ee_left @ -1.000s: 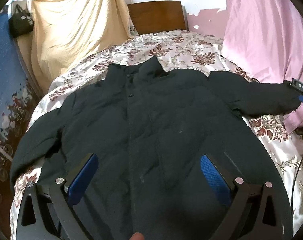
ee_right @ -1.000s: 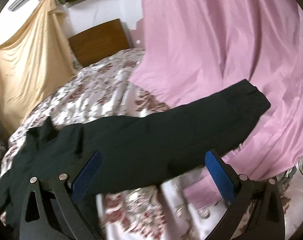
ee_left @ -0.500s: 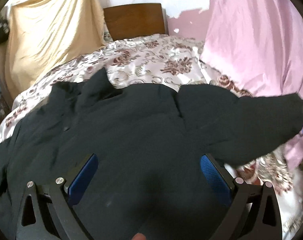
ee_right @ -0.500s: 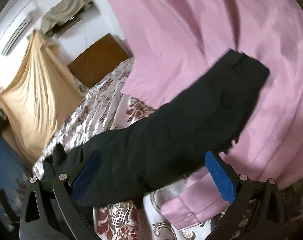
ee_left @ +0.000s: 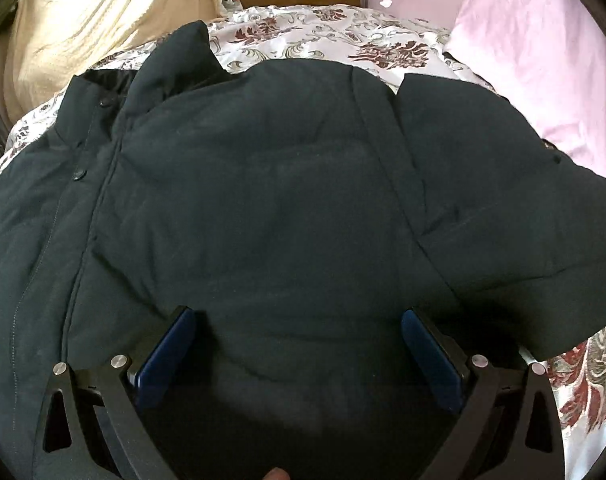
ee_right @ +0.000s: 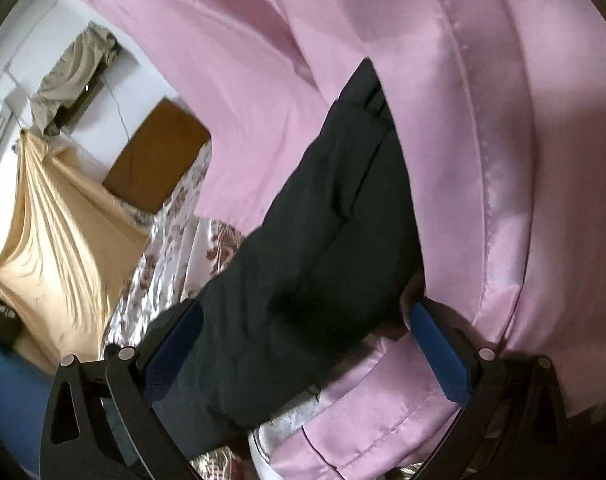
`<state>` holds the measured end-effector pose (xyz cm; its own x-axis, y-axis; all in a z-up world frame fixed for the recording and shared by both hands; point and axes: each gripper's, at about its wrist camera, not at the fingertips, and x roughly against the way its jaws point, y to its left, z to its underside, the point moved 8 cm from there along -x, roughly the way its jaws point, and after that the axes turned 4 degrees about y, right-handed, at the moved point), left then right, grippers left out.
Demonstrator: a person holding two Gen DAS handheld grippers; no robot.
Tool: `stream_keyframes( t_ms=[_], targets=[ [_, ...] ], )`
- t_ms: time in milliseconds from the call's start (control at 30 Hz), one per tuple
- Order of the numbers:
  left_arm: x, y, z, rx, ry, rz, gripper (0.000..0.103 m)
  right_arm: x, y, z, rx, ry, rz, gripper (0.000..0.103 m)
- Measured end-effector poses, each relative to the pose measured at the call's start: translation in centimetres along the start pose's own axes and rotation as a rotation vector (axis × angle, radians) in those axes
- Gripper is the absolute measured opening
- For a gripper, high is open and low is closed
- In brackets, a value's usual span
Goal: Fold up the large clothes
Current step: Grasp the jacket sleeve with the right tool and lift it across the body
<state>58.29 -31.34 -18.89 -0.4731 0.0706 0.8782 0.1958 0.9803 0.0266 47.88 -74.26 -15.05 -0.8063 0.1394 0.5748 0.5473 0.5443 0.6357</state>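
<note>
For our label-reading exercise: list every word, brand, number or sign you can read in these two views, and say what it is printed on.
None can be read.
Dark jacket: no label or print shows.
Its snap buttons: too small to tell any marking.
Floral bedspread and pink cloth: pattern or plain fabric only.
Left tool and right tool: no lettering visible.

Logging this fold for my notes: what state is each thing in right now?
Dark padded jacket: spread front-up on the floral bedspread, closed.
Jacket's right sleeve: lifted against the pink curtain.
Left hand-held gripper: open.
Right hand-held gripper: open around the sleeve.
</note>
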Motion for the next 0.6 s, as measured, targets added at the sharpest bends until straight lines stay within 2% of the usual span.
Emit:
stream_keyframes(
  t_ms=[67,133,167,200,233,267,300,367,500,600],
  targets=[
    [-0.2,-0.2,0.2,-0.006,0.005,-0.01,0.103,-0.1,-0.1,-0.1,-0.031,-0.037,-0.003,0.087],
    [-0.5,-0.5,0.2,-0.006,0.015,-0.01,0.103,-0.2,-0.3,-0.1,-0.051,-0.053,0.006,0.059],
    [-0.6,-0.5,0.2,-0.005,0.02,-0.006,0.103,-0.5,-0.5,-0.2,-0.062,-0.058,0.022,0.051],
    [-0.7,-0.4,0.2,-0.001,0.025,0.0,0.103,-0.5,-0.7,-0.2,-0.068,-0.059,0.029,0.037],
    [-0.9,-0.4,0.0,0.001,0.028,0.005,0.103,-0.7,-0.7,-0.3,-0.077,-0.058,0.029,0.028],
    [-1.0,-0.4,-0.1,0.002,0.031,0.008,0.103,-1.1,-0.6,-0.4,-0.085,-0.057,0.014,0.024],
    [-1.1,-0.4,-0.1,0.003,0.033,0.009,0.103,-0.8,-0.6,-0.5,-0.085,-0.06,0.003,0.011],
    [-1.0,-0.4,-0.3,0.004,0.036,0.019,0.103,-1.1,0.9,-0.7,-0.057,-0.071,-0.014,0.009],
    [0.3,0.5,-0.6,0.033,0.026,0.118,0.103,0.9,3.7,-1.2,0.049,-0.116,-0.029,0.007],
    [1.3,1.6,0.1,0.036,0.031,0.109,0.103,0.7,4.6,-1.1,0.056,-0.085,-0.042,0.01]
  ],
)
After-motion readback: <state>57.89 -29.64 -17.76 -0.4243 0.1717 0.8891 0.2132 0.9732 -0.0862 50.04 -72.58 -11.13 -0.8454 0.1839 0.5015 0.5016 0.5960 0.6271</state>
